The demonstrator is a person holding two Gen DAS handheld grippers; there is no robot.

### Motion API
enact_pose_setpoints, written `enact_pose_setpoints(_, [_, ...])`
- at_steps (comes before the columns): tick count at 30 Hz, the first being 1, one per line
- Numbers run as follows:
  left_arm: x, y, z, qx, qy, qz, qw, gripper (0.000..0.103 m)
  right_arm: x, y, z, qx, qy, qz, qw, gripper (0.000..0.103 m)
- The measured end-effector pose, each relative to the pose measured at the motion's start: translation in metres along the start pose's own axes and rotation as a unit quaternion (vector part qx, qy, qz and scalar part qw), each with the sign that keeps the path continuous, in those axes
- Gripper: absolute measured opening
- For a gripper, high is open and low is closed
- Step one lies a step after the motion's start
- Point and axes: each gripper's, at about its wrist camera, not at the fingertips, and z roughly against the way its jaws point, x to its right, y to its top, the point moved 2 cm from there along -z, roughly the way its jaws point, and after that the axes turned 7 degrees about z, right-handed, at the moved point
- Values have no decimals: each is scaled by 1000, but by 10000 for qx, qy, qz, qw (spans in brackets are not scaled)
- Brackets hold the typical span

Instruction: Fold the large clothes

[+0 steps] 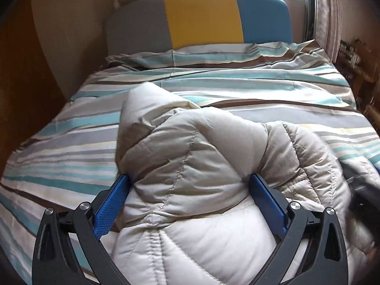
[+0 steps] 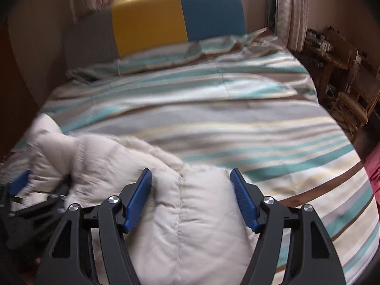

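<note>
A puffy beige quilted jacket [image 1: 190,166] lies bunched on the near part of the striped bed [image 1: 71,147]. My left gripper [image 1: 190,178] has its blue jaws spread wide, with a thick fold of the jacket bulging between them. In the right wrist view the same jacket [image 2: 190,225] fills the space between the spread jaws of my right gripper [image 2: 191,175]. The left gripper [image 2: 21,182] shows at the left edge of that view, against the jacket. Whether either gripper pinches the fabric is not clear.
The bed [image 2: 261,123] has a striped teal, brown and cream cover, a pillow [image 2: 166,57] and a grey, yellow and blue headboard [image 2: 166,19]. A window with curtains is behind. Wooden chairs and clutter [image 2: 351,90] stand to the right of the bed.
</note>
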Motion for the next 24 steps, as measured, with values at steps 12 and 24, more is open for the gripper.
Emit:
enact_pose_setpoints(12, [5,-14,8,96,22,-161,9998,100,1,-14,-5,369,-347,-102,9987,71])
enact_pose_setpoints(24, [-6,-73,74,984,-614,-184,9931,100,-1,-61,54,948,-104,-217,9952,77])
